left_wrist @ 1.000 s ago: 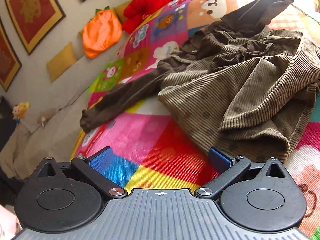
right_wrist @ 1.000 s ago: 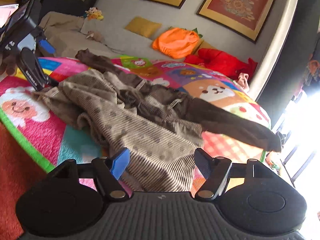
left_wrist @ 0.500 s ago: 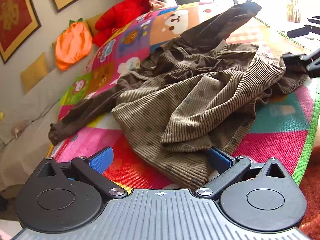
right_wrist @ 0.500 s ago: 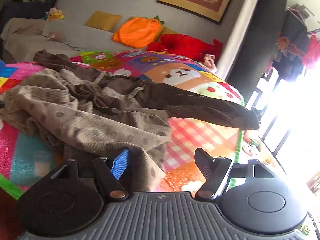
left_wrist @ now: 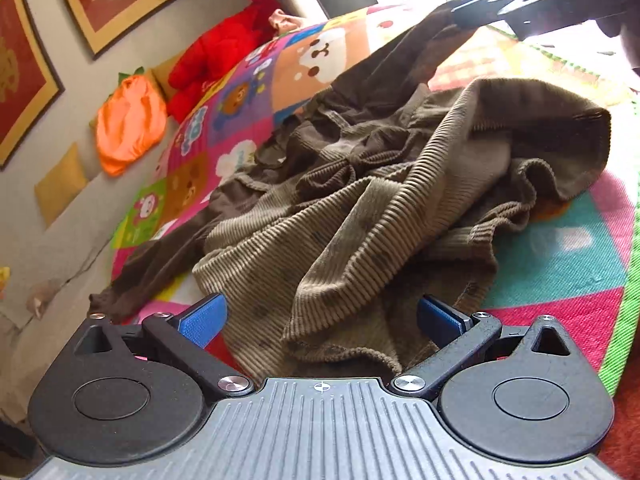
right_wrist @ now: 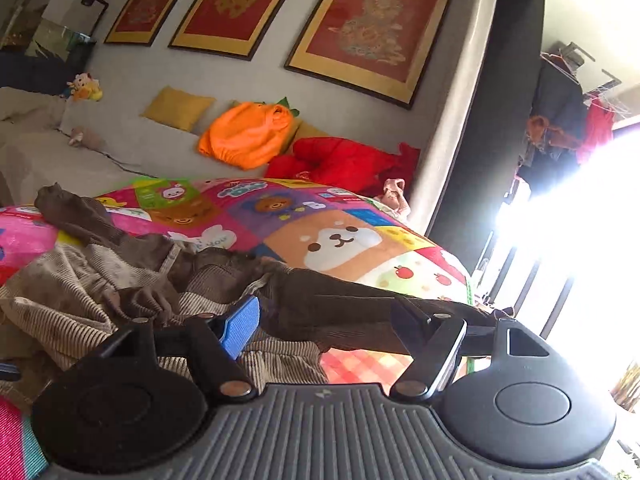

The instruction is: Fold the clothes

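Brown corduroy garment lies crumpled on the cartoon play mat (sleeves spread both ways). Left gripper jaws apart over its near hem. Right gripper jaws apart around the dark sleeve, not clamped.

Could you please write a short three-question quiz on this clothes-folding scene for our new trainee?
1. True or false: the left gripper is clamped shut on the corduroy garment.
2. What lies between the open fingers of the right gripper?
A. the orange cushion
B. the garment's dark brown sleeve
C. the red jacket
3. Fill in: the garment lies crumpled on a colourful ____ mat.

Key:
1. False; its jaws stand open, with the hem just in front of them.
2. B; the sleeve crosses the gap, and the pads do not press on it.
3. Patchwork, with cartoon animals.
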`<action>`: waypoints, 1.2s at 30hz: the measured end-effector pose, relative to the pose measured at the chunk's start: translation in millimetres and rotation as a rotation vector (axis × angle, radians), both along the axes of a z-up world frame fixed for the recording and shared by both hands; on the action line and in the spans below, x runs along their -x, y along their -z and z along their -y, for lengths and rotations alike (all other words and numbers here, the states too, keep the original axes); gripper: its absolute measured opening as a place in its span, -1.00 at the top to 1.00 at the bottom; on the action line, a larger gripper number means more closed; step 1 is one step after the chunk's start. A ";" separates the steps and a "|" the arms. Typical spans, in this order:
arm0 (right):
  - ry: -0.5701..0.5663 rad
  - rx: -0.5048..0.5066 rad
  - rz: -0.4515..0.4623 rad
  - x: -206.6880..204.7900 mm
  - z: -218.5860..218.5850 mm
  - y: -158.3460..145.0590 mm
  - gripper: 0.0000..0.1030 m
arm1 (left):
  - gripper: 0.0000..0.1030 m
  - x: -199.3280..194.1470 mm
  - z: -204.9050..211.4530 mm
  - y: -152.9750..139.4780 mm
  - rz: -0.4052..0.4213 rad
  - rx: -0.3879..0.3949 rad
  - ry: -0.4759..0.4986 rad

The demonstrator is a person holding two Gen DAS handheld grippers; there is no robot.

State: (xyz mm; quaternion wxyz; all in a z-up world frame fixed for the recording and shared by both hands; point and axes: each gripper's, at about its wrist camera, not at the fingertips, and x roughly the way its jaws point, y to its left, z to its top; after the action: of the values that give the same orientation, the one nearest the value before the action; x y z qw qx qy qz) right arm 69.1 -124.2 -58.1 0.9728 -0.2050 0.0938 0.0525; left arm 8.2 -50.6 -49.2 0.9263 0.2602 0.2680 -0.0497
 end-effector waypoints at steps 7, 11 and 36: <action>-0.144 0.098 -0.210 26.6 -4.5 42.9 -0.44 | -1.00 -18.3 -27.1 -7.8 -0.002 0.033 -0.099; -0.155 0.175 -0.236 20.7 -20.3 57.6 -0.49 | -1.00 -8.3 -25.2 -9.8 -0.021 0.070 -0.083; 0.200 0.281 0.147 12.2 21.1 4.8 -0.38 | -1.00 24.3 -89.8 -47.5 0.275 -0.312 -0.200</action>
State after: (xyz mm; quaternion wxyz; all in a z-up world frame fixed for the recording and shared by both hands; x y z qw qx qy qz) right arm 56.8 -145.3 -62.9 0.9393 -0.3317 0.0488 -0.0733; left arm -16.0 39.2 -1.7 0.9029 0.3767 0.1683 0.1203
